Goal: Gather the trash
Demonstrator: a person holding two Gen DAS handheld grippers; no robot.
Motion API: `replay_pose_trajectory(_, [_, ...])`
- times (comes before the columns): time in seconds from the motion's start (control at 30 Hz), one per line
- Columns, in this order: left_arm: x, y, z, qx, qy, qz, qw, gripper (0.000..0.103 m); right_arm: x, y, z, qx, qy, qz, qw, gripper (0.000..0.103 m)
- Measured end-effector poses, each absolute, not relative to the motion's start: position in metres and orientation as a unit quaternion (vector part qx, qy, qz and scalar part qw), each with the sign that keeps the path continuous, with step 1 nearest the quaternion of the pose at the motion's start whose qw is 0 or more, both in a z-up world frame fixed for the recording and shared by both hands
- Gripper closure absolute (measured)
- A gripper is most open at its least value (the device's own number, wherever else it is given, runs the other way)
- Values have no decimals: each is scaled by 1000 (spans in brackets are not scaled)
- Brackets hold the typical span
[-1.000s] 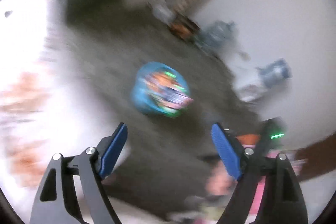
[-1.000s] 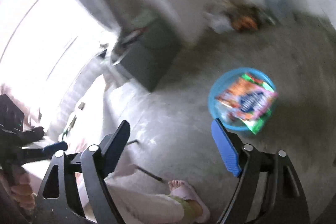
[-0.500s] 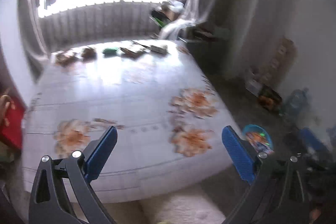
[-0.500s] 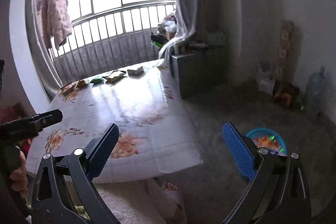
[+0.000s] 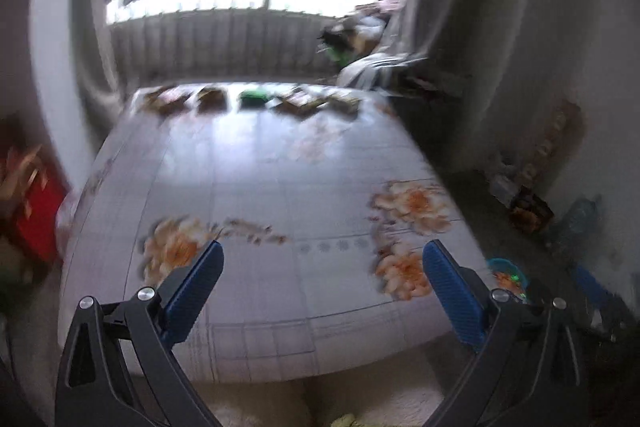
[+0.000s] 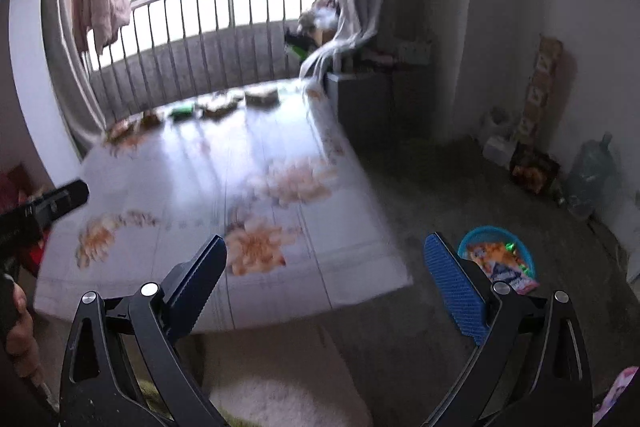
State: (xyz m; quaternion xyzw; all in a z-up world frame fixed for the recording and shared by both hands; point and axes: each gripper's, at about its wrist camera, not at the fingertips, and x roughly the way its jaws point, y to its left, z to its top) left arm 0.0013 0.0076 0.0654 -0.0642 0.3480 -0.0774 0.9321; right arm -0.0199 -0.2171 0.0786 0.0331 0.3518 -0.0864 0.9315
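Several wrappers lie in a row at the far edge of the flowered table, among them a green one point(image 5: 253, 98) and brown ones point(image 5: 300, 103); the row also shows in the right wrist view point(image 6: 182, 111). A blue bin point(image 6: 496, 257) holding colourful wrappers stands on the floor to the right; its rim peeks past my left gripper's right finger point(image 5: 506, 271). My left gripper point(image 5: 320, 279) is open and empty over the table's near edge. My right gripper point(image 6: 324, 275) is open and empty near the table's right corner.
A white flowered tablecloth point(image 5: 256, 167) covers the table. A grey cabinet point(image 6: 368, 107) stands at the table's far right. Boxes and a large water bottle point(image 6: 592, 175) line the right wall. A window grille point(image 6: 208, 39) is behind. A red box point(image 5: 32, 219) sits at the left.
Both grippers swung up from the bin on the floor to face the table and window. Both stay open and empty.
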Motion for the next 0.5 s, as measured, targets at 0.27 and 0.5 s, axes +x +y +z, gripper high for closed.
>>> replay_pose_trajectory(0.27, [4,-4,29,-31,402,-22,915,5,-14,-202,37,-7,412,-76,908,8])
replay_pose_trajectory(0.5, [3,-21,3,-25,452,-35,891,5,-21,-211,16,-8,453,-82,888,8])
